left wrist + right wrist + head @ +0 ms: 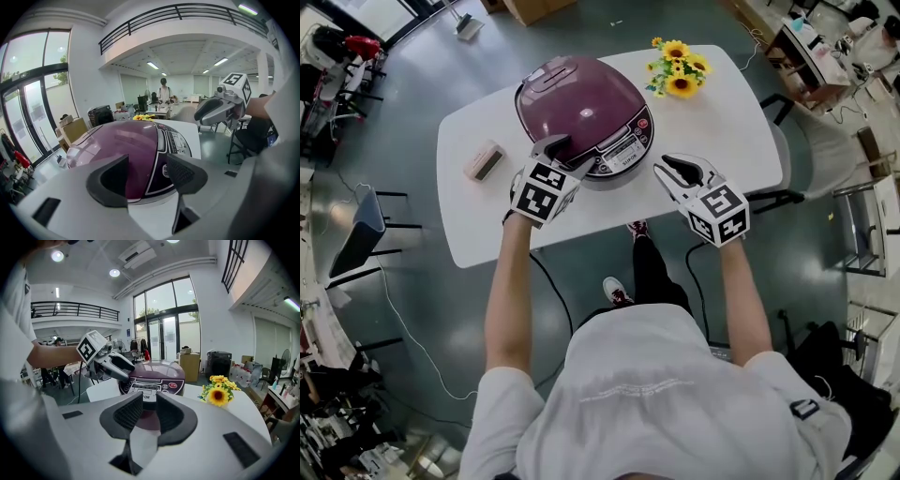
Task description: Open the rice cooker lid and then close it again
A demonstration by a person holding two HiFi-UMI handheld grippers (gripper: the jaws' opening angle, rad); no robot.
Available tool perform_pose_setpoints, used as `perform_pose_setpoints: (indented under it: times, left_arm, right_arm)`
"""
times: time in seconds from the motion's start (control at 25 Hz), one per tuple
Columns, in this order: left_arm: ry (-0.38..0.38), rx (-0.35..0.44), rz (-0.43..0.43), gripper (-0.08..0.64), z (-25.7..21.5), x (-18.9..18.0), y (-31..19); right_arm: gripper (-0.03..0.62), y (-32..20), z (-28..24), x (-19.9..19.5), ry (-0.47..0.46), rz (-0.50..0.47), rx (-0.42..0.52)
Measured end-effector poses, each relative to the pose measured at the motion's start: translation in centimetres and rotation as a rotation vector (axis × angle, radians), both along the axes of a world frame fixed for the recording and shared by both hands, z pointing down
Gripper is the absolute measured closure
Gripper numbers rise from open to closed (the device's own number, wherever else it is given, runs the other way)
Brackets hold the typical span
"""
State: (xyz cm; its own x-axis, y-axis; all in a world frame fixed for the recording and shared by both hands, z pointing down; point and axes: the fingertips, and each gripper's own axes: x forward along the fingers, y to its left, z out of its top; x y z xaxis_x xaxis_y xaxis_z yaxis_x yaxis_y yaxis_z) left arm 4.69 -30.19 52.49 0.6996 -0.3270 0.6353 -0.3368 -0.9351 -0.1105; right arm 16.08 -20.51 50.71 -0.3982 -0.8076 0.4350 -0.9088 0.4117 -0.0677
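Observation:
A purple rice cooker [581,105] stands on the white table [731,122] with its lid down and its control panel [624,151] facing me. My left gripper [564,155] is at the cooker's front left corner, open; in the left gripper view the cooker [126,145] fills the space just beyond the open left gripper [146,164]. I cannot tell whether it touches. My right gripper [677,169] hovers over the table to the right of the panel. In the right gripper view the right gripper [149,401] has a narrow, empty gap, aimed at the cooker [154,376].
A bunch of sunflowers [678,67] sits at the table's far right, behind the cooker. A small beige box [485,161] lies on the table to the left. Chairs, desks and cables stand around the table on the grey floor.

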Motion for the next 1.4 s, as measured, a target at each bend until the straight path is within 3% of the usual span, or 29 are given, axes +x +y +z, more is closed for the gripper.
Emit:
perform_pose_setpoints:
  times: [0.28, 1.08, 1.2, 1.32, 1.4]
  left_arm:
    - [-0.036, -0.022, 0.017, 0.295, 0.2, 0.0, 0.1]
    - [-0.035, -0.017, -0.010, 0.295, 0.3, 0.0, -0.2]
    - [0.040, -0.018, -0.006, 0.307, 0.0, -0.1, -0.4]
    - [0.169, -0.077, -0.021, 0.318, -0.7, -0.5, -0.4]
    - [0.207, -0.085, -0.030, 0.318, -0.9, -0.9, -0.1]
  right_arm:
    - [0.486, 0.0, -0.3, 0.0, 0.005, 0.003, 0.006]
    - [0.488, -0.8, -1.4, 1.1, 0.010, 0.011, 0.024]
    - [0.488, -0.8, -2.6, 1.4, 0.015, 0.021, 0.049]
    - [0.488, -0.7, -3.8, 2.0, 0.023, 0.042, 0.077]
    - [0.488, -0.6, -4.5, 2.4, 0.029, 0.059, 0.090]
